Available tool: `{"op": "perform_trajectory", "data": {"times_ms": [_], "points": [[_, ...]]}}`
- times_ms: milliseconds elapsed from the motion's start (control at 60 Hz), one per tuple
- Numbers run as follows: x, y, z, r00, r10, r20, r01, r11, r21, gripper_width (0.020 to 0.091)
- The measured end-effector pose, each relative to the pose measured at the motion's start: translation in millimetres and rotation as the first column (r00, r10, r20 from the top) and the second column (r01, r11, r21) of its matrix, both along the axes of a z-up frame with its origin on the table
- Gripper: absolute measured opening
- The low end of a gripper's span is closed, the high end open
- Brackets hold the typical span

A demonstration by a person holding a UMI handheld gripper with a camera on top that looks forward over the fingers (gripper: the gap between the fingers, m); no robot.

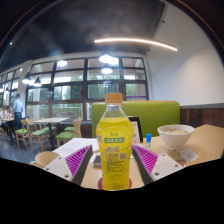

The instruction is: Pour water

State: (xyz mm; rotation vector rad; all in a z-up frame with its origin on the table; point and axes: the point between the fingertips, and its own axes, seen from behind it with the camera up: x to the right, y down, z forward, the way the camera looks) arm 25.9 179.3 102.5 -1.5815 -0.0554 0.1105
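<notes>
Bottle: clear plastic, yellow liquid nearly to the neck, orange cap, green-and-yellow label; upright between the tool's fingers. Purple pads flank it at label height; cannot tell whether they press it or leave a gap. Pale bench carries a white bowl beyond, toward its right edge. Green booth seat behind.

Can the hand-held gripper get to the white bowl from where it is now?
Probably not right away. A yellow drink bottle stands between the fingers of the hand-held gripper, filling the space there. The white bowl sits beyond the fingers on the table, off to one side, with nothing else blocking it.
</notes>
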Motion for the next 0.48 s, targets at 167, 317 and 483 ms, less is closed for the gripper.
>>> {"op": "perform_trajectory", "data": {"times_ms": [167, 317, 483], "points": [[1.1, -11.8, -3.1, 1.0, -0.018, 0.006, 0.018, 1.0, -0.008, 0.0834], [7.4, -40.7, -2.4, 0.999, -0.053, 0.003, 0.053, 0.999, -0.008, 0.0833], [2.0, -88.1, -3.1, 0.998, -0.07, 0.003, 0.07, 0.998, -0.01, 0.082]]}}
